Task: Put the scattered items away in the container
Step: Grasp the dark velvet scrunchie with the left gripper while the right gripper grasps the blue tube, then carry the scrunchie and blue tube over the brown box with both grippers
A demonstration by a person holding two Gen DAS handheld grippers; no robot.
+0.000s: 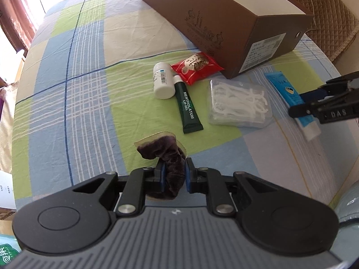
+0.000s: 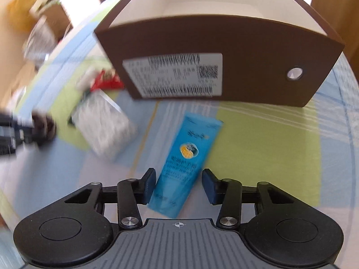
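**Inspector A:** Six items we count outside the brown box (image 1: pixel 215 20): white bottle (image 1: pixel 162 80), green lip gel tube (image 1: pixel 189 107), red sachet (image 1: pixel 197 66), clear case of floss picks (image 1: pixel 239 103), blue tube (image 2: pixel 182 163) and a dark velvet scrunchie (image 1: pixel 167 157). All sit on the checked bed sheet (image 1: pixel 78 89), near the box's long side and labelled end.

**Inspector B:** We note the left tool (image 1: pixel 175 172) clamped on the scrunchie, just above the sheet. The right tool (image 2: pixel 178 185) stands open, jaws straddling the blue tube's lower end, one pad touching it, the other clear.

**Inspector A:** Our judgement: centre the right tool so both pads meet the tube squarely, then close firmly; a flat tube may slip or twist.

**Inspector B:** Agreed. We advise lifting the scrunchie above the box wall before releasing, since soft fabric could snag on the rim.
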